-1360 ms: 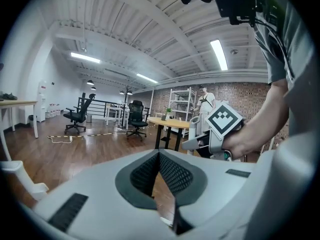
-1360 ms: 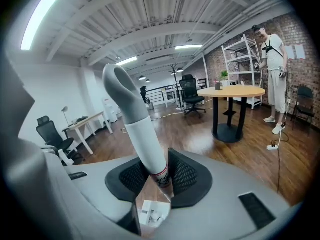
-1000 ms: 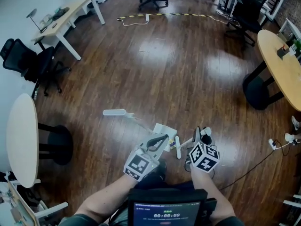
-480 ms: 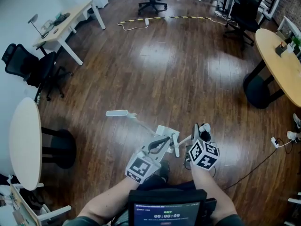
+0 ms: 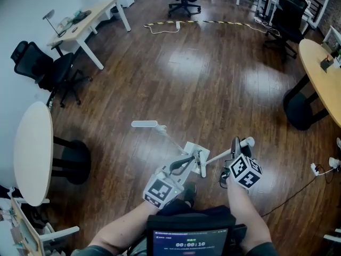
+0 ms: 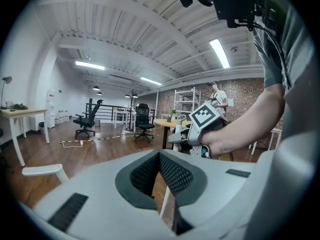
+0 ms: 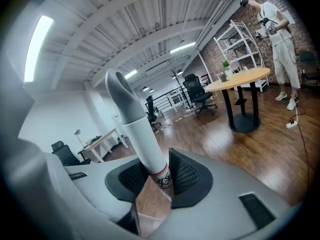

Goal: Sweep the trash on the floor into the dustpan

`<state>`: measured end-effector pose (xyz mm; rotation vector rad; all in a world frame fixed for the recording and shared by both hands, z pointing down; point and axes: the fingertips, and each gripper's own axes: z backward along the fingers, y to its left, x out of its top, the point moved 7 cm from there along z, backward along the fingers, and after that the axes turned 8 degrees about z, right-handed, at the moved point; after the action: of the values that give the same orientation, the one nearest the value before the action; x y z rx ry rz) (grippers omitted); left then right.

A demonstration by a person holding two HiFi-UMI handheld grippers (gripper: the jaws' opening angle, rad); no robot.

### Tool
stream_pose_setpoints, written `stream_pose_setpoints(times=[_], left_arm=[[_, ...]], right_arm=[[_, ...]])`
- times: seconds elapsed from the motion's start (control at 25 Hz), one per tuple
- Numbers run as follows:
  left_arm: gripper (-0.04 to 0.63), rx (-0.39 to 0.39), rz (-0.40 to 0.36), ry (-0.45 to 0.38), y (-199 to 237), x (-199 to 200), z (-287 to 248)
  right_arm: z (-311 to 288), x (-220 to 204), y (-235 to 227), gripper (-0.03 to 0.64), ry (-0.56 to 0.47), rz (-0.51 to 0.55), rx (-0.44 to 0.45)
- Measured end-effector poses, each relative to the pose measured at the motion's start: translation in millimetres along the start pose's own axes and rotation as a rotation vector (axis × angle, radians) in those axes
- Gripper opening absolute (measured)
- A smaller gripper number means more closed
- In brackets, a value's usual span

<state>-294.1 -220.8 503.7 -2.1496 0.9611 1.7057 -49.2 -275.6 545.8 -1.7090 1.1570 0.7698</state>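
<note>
right gripper (image 7: 152, 171): jaws squeezed tight on white tube (image 7: 137, 134), grey tip, round, smooth, hard, might slip | left gripper (image 6: 160, 159): jaws nearly closed on thin white rod (image 6: 166, 201), skinny and stiff | dustpan (image 5: 193, 149): white, flat, on shiny wood floor (image 5: 213, 89) near both grippers, looks light; best held by its handle | trash: can't spot any

Floor (image 5: 213, 89) glossy dark wood; broom handle (image 7: 142, 144) smooth white plastic.
</note>
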Motion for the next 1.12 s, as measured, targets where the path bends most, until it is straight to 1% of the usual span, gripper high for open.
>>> stream_pose_setpoints(times=[0.16,0.28,0.36,0.48,0.68,0.8,0.92,1.12], left_arm=[[0.002,0.046,0.021,-0.010,9,-9,19],[0.000,0.070,0.037,-0.011,18,-11,37],[0.000,0.074,0.036,-0.014,17,-11,40],[0.000,0.059,0.031,-0.028,10,-6,37],[0.001,0.041,0.016,-0.038,4,8,33],[0.000,0.018,0.017,-0.037,-6,14,30],[0.000,-0.004,0.011,-0.017,-17,15,23],[0.000,-0.040,0.008,-0.012,-49,14,-10]], right_arm=[[-5,-4,22,0.129,-0.010,0.040,0.055],[2,-5,32,0.129,-0.007,0.037,0.046],[9,1,26,0.129,-0.018,0.026,0.037],[20,14,11,0.127,-0.047,0.010,0.022],[44,34,-3,0.120,-0.071,0.021,-0.030],[66,48,-11,0.120,-0.106,0.019,-0.027],[85,61,-23,0.120,-0.144,0.029,-0.023],[109,77,-68,0.123,-0.181,0.029,-0.041]])
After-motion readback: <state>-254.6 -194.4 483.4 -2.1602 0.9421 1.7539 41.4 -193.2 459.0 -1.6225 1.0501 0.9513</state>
